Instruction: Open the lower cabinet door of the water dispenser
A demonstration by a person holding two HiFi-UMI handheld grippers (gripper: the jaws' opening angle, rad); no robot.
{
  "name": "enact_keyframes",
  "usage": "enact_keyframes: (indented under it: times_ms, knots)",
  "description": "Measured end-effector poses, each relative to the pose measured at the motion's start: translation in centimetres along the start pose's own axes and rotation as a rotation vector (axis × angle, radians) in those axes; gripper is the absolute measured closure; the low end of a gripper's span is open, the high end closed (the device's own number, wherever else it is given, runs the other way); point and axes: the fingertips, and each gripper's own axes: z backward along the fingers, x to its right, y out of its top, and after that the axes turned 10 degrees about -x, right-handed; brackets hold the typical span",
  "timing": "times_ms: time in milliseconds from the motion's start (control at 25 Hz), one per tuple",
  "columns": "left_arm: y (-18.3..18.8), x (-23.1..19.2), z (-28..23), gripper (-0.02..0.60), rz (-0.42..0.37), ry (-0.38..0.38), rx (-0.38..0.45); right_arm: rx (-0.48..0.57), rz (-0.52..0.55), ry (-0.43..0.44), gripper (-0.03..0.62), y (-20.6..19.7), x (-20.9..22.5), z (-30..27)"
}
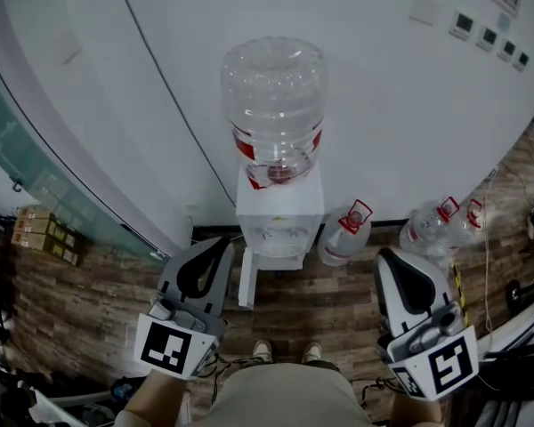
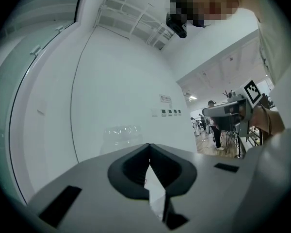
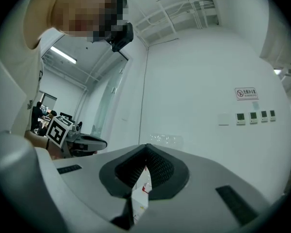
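Door (image 1: 246, 278) looks swung open on the dispenser (image 1: 279, 225); left hand-held gripper (image 1: 215, 247) and right hand-held gripper (image 1: 390, 258) clenched, empty. Keep both clear.

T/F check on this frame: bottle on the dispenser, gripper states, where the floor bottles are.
1. A big clear bottle sits on top of the water dispenser. True.
2. The right gripper grips a bottle. False: its jaws are shut on nothing.
3. The spare bottles stand on the floor left of the dispenser. False: in the head view they stand to its right.
4. The left gripper is shut, empty and apart from the dispenser. True.
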Motion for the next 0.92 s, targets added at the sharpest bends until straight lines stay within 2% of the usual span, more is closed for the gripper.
enact_keyframes:
  times_ms: [920]
  knots:
    - [0.0, 0.6, 2.2, 0.575, 0.002, 0.006, -0.007, 0.020, -0.037, 0.072, 0.589, 0.2, -2.3, 0.1]
